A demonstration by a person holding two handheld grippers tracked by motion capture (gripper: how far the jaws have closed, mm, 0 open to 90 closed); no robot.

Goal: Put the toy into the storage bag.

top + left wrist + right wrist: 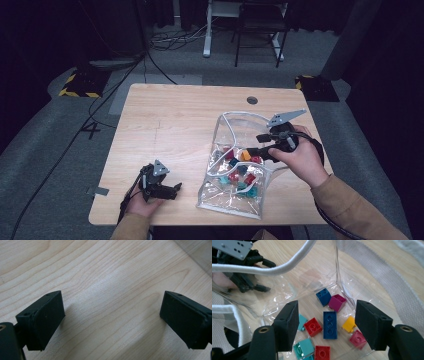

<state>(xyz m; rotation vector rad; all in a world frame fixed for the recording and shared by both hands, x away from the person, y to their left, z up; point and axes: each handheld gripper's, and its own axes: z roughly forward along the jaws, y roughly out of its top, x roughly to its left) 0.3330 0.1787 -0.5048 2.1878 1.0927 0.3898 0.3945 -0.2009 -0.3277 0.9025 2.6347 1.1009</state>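
Right tongs (325,323) inside the clear bag (235,197) on the table (170,120), open, empty; long blue brick (329,325) lies loose between the jaws on the bag floor. Left tongs (176,189) open, empty, resting well apart from the bag

One clear pouch (235,195) lies on one table (170,120); inside: two dark blue bricks (329,325), two red (312,326), two magenta (337,302), one yellow (349,324); several teal.
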